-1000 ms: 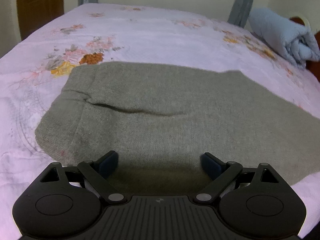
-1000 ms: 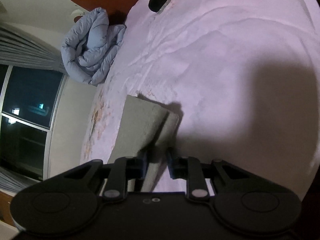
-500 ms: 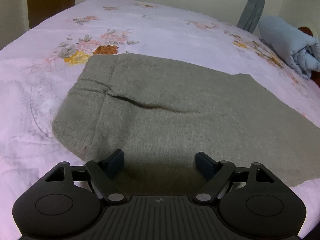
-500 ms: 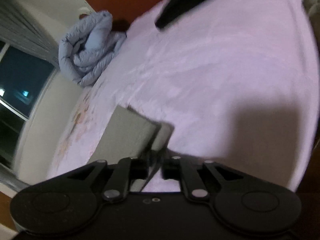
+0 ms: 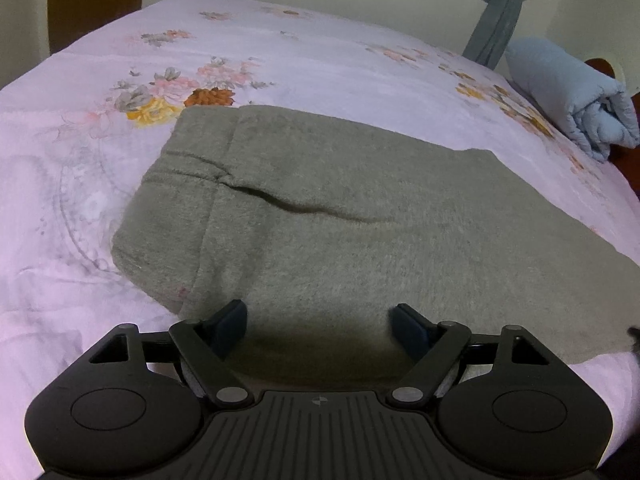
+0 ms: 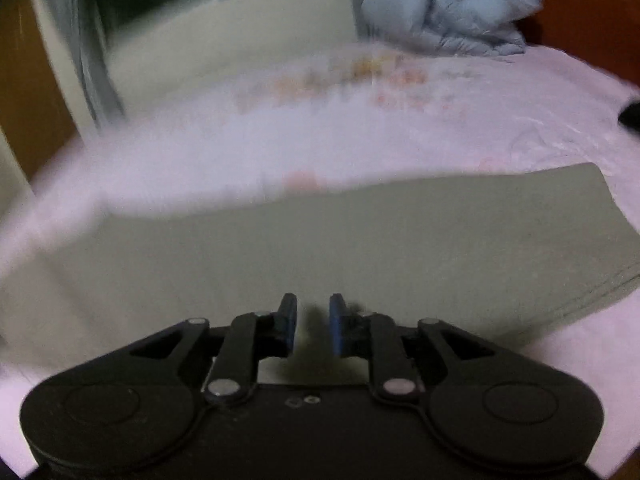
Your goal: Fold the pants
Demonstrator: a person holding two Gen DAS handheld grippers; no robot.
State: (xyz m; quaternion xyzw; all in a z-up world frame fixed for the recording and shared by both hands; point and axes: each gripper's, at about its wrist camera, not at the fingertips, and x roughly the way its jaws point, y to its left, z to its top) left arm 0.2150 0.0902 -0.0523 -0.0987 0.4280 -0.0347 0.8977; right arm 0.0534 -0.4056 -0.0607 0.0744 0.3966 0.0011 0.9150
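Grey-green fleece pants (image 5: 360,220) lie flat on the pink flowered bed sheet (image 5: 280,60), waistband at the left. My left gripper (image 5: 318,316) hangs over their near edge, open wide, nothing pinched between its pads. In the blurred right wrist view the pants (image 6: 360,232) stretch across the sheet (image 6: 240,152), their layered end at the right. My right gripper (image 6: 313,312) hovers over the near part of the cloth. Its jaws are opening, with a narrow gap and no cloth between the blue pads.
A rolled light-blue quilt (image 5: 568,92) lies at the head of the bed, also in the right wrist view as the quilt (image 6: 448,8) against the brown headboard (image 6: 580,4). A dark object (image 6: 630,114) sits at the right edge. Grey curtain (image 5: 496,12) and brown door (image 5: 92,0) stand behind the bed.
My right gripper let go of the pants' folded edge, rolled upright and swung across above the flat cloth. The left gripper stayed in place, its jaws a little narrower.
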